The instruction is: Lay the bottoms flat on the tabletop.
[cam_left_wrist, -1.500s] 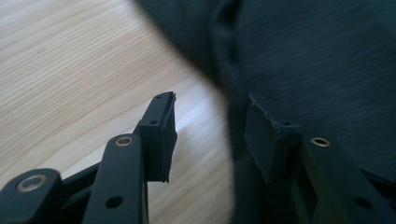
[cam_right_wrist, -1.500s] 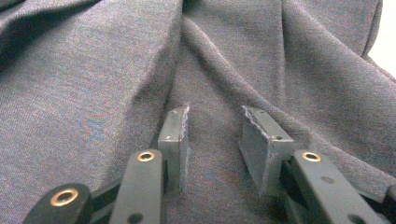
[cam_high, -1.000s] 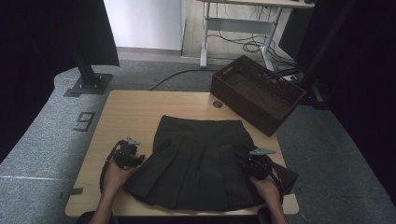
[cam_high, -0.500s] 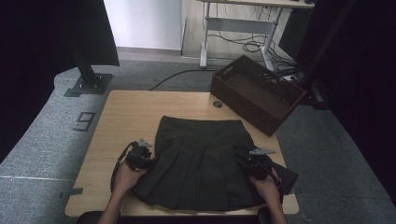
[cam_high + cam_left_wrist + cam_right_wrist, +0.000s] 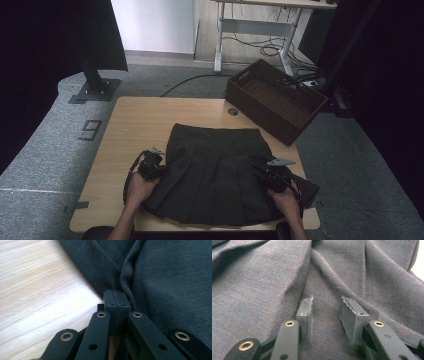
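High view: dark pleated skirt (image 5: 215, 175) lies flat on the wooden table (image 5: 135, 125), left gripper (image 5: 152, 167) at its left edge, right gripper (image 5: 275, 177) on its right side, brown basket (image 5: 275, 100) at the table's far right corner. Left gripper view: jaws have just been closing and now meet, pinching the skirt's edge fold (image 5: 125, 282) just off the bare tabletop. Right gripper view: jaws stand spread, pads (image 5: 305, 312) resting on the cloth with nothing pinched.

Looking forward and down from above the near edge of the surface (image 5: 150, 115); taking in the floor beyond. Riding low and very close on each hand's tongs, both sharing the dark skirt (image 5: 215, 175) with the high view.
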A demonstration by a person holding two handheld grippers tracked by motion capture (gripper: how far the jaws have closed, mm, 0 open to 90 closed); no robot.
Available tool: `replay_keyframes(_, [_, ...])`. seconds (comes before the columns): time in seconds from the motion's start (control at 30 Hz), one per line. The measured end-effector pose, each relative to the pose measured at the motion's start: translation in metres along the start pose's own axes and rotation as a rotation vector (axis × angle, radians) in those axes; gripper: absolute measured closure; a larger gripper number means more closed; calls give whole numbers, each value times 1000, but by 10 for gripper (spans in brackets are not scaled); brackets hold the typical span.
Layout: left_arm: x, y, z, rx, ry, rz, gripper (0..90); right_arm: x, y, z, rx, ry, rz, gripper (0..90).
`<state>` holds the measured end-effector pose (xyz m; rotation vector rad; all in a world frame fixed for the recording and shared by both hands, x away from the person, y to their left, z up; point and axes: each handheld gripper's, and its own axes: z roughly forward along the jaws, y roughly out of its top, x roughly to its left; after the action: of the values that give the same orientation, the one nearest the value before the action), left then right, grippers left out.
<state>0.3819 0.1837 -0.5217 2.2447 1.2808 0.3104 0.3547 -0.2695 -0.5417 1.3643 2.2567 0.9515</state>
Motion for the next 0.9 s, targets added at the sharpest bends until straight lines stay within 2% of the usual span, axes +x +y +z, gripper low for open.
replay_keyframes(0.07, [12, 2, -15, -44, 52, -18, 900, 0, 0, 0, -3, 2, 0, 611])
replay_keyframes(0.1, [19, 4, -25, -67, 64, -32, 900, 0, 0, 0, -2, 2, -1, 610])
replay_keyframes(0.17, [30, 10, -51, -104, 117, -33, 900, 0, 0, 0, 2, 1, -3, 610])
replay_keyframes(0.23, [39, 18, -78, -138, 132, -31, 900, 0, 1, 0, 2, -2, -5, 611])
replay_keyframes(0.3, [41, 22, -91, -154, 145, -26, 900, 0, 1, 0, 5, -3, -5, 610])
replay_keyframes(0.37, [41, 24, -90, -147, 136, -10, 900, 0, 2, 1, 8, -5, -4, 610])
replay_keyframes(0.43, [37, 20, -74, -128, 104, -7, 886, 0, 1, 1, 6, -6, -4, 609])
replay_keyframes(0.5, [33, 11, -53, -91, 90, 0, 792, 0, 1, 0, 1, -3, -1, 608])
replay_keyframes(0.6, [32, -2, -40, -86, 49, -20, 752, 0, 0, 0, 0, 0, -1, 607])
replay_keyframes(0.67, [28, -12, -39, -96, 5, -28, 703, -1, 0, 0, -1, 2, 0, 607])
replay_keyframes(0.8, [17, -31, -46, -90, -36, -23, 597, 0, 0, 0, 0, -1, -2, 607])
replay_keyframes(0.9, [10, -48, -47, -63, -49, -19, 536, 0, 0, 0, -1, -3, 0, 605])
